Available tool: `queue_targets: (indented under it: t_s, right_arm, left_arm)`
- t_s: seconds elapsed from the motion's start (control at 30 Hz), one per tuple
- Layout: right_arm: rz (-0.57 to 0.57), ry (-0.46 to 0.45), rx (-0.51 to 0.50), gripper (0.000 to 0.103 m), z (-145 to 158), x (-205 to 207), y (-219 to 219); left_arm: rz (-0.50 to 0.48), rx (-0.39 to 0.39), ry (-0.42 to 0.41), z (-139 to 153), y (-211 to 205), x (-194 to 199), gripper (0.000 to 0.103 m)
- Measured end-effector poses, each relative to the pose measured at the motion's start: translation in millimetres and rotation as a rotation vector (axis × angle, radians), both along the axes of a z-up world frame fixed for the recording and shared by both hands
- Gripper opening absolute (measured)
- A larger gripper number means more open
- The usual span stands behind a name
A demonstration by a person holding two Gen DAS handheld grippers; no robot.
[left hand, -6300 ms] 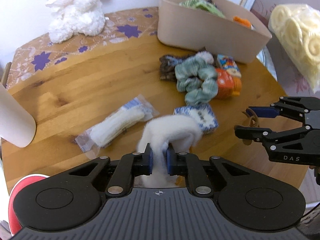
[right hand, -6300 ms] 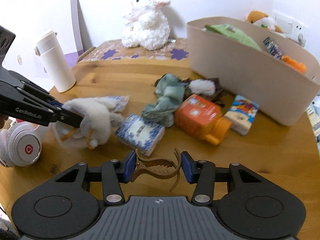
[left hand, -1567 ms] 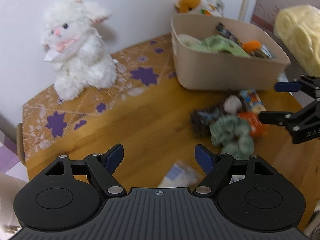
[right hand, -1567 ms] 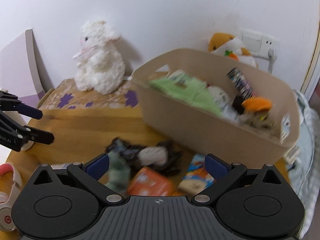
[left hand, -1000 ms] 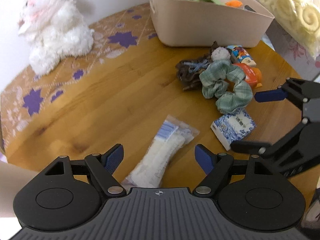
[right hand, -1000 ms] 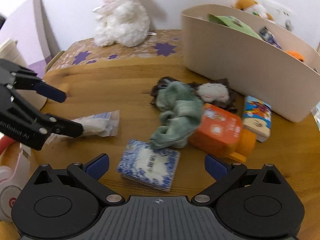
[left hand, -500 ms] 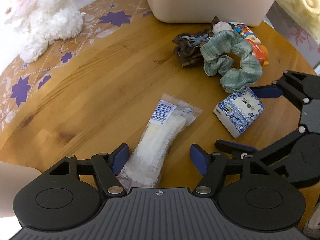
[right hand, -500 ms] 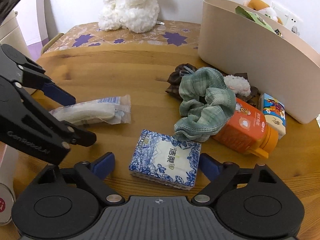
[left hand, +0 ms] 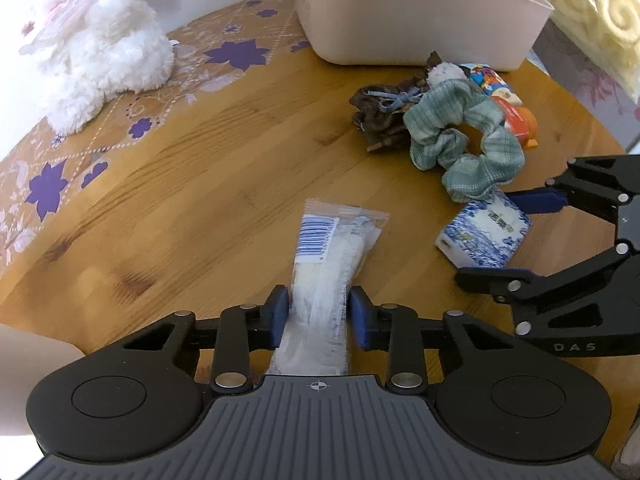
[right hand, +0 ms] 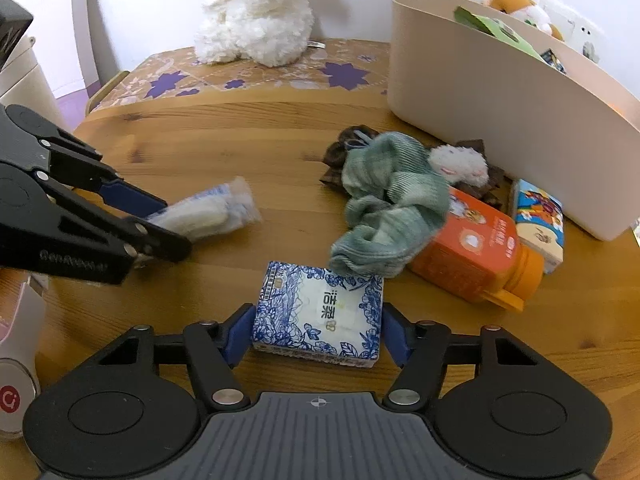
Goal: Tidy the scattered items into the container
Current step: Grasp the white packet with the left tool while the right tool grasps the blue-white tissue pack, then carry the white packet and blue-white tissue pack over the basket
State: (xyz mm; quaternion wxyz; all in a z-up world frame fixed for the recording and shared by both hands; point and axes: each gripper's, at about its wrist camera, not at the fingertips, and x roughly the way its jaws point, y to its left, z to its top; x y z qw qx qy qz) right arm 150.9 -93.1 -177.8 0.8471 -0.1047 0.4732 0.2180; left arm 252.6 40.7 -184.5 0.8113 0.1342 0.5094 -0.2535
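My left gripper (left hand: pixel 318 314) is shut on a clear packet of white cotton (left hand: pixel 324 264) lying on the wooden table; it shows in the right wrist view (right hand: pixel 204 214) too. My right gripper (right hand: pixel 318 338) has its pads against both sides of a blue-and-white tissue pack (right hand: pixel 318 318), also seen in the left wrist view (left hand: pixel 484 234). The beige container (left hand: pixel 412 20) stands at the back right, holding several items. A green scrunchie (right hand: pixel 390 210), a brown hair tie (left hand: pixel 380 114), an orange bottle (right hand: pixel 476 252) and a small colourful carton (right hand: pixel 538 222) lie before it.
A white plush lamb (left hand: pixel 92 52) sits at the back left on a purple-flowered mat (left hand: pixel 52 184). White headphones (right hand: pixel 14 364) lie at the table's left edge. A cream rolled cushion (left hand: pixel 588 12) is beyond the table on the right.
Both grippers have come down onto the table and closed: the left on the cotton packet, the right on the tissue pack. Earlier both were open and empty.
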Motion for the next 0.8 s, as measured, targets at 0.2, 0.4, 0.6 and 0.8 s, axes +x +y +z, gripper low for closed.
queue_targets:
  t_s: [0.2,0.4,0.6,0.8]
  right_arm:
    - [-0.020,0.014,0.012,0.063,1,1,-13]
    - [-0.040,0.011,0.067,0.063,9,3,-27]
    - [-0.025,-0.006,0.087,0.063,18,6,-37]
    - [0.016,-0.024,0.104,0.063,29,7,-46]
  left_arm:
    - [-0.009,-0.003,-0.001,1,0,-4,0.030]
    - [-0.015,-0.018,0.003,2,-4,-13,0.028]
    - [0.024,-0.035,-0.004,9,0,-22,0.027]
    - [0.066,-0.058,-0.034,25,3,-27,0.027]
